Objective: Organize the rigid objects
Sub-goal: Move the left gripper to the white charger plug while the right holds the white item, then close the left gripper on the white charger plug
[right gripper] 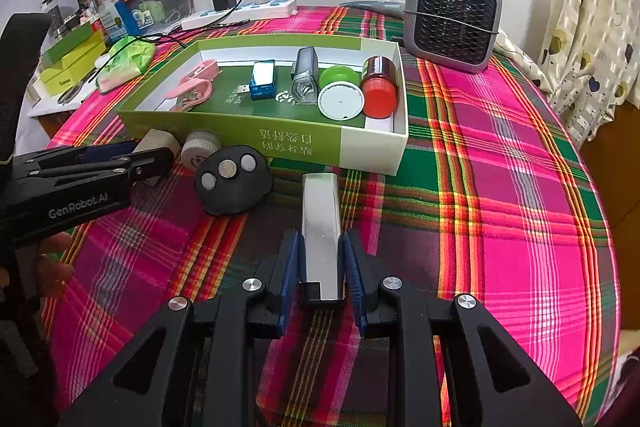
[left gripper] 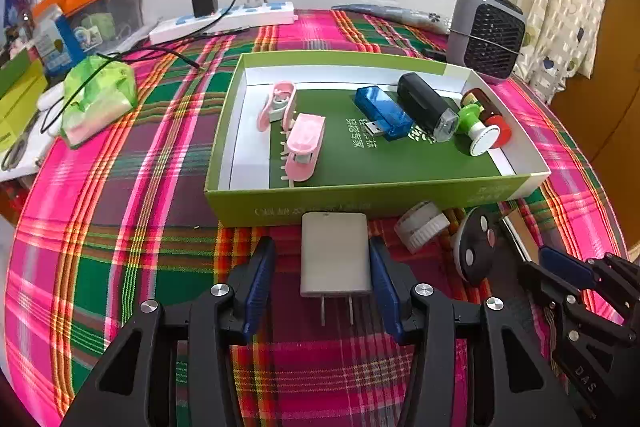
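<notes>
Progress check, landmark = green box (left gripper: 372, 193).

Inside the box, judged as sorted: two pink clips (left gripper: 306, 147) at its left end, a blue USB stick (left gripper: 382, 111) mid-box, a black torch (left gripper: 428, 107) just right of the stick, then a green stamp (left gripper: 476, 127) and a red-capped bottle (left gripper: 494, 117) against the right wall. Six items in, lying roughly in a row.

Outside the box, all on the plaid tabletop (right gripper: 500, 187) in front of its near wall:
- white charger (left gripper: 335, 255), prongs pointing away from the box. It sits between the fingers (left gripper: 260, 279) of the left gripper (left gripper: 322, 283). The right pad looks to touch its side; a gap shows at the left pad. So the left fingers are open around it, not clamping.
- silver bar (right gripper: 322, 227), held by the right gripper (right gripper: 322, 267), whose fingers are closed on its sides. Its far end points at the box's near wall and stops just short of it.
- white tape roll (left gripper: 422, 227), just in front of the near wall, untouched.
- black disc (right gripper: 234, 179) with three round inserts, beside the roll, untouched.

Estimate: a little over half done. Four items are left; two of these are already at the grippers, two are still free. The box floor has bare space between the clips and the stick.
</notes>
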`<state>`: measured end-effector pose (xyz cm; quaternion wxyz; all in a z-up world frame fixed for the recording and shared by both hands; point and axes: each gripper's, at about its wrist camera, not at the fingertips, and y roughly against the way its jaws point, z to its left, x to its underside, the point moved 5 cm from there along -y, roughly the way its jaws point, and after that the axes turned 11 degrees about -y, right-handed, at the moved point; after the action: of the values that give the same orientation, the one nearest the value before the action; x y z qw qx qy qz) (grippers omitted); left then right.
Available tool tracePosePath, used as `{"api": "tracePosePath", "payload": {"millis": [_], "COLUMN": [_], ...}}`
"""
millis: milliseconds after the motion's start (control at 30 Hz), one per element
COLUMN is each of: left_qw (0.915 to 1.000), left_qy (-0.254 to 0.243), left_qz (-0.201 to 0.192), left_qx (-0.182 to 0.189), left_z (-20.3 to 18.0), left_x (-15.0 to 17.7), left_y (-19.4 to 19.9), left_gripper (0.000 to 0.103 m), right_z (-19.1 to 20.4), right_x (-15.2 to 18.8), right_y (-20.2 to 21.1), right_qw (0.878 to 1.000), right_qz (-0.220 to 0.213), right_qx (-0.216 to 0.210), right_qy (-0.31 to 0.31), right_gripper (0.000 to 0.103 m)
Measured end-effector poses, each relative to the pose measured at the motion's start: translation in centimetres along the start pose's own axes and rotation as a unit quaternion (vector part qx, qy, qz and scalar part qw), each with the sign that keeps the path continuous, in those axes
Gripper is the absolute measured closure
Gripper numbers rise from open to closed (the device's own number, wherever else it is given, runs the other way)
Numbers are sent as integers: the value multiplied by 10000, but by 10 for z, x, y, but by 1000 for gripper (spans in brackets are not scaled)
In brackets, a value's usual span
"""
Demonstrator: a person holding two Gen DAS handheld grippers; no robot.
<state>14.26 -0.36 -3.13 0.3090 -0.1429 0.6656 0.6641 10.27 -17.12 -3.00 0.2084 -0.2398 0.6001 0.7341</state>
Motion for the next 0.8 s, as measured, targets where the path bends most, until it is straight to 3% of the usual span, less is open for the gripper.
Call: {"api": "tracePosePath", "payload": {"millis": [200, 800], "left_qw": [9993, 9994], "left_qy": [-58, 28], "left_qz": [-6, -138], "left_qx": [-368, -319], "left_z": [-5, -6], "left_x": [-1, 1], "left_y": [-3, -3], "left_gripper": [56, 56], "right_z": [0, 0], "right_x": [0, -3], "right_y": [0, -3], "right_qw": [10000, 10000], "right_qz": [0, 4], "right_qx": [1, 38], "right_qy": [0, 40], "right_gripper": [78, 78]}}
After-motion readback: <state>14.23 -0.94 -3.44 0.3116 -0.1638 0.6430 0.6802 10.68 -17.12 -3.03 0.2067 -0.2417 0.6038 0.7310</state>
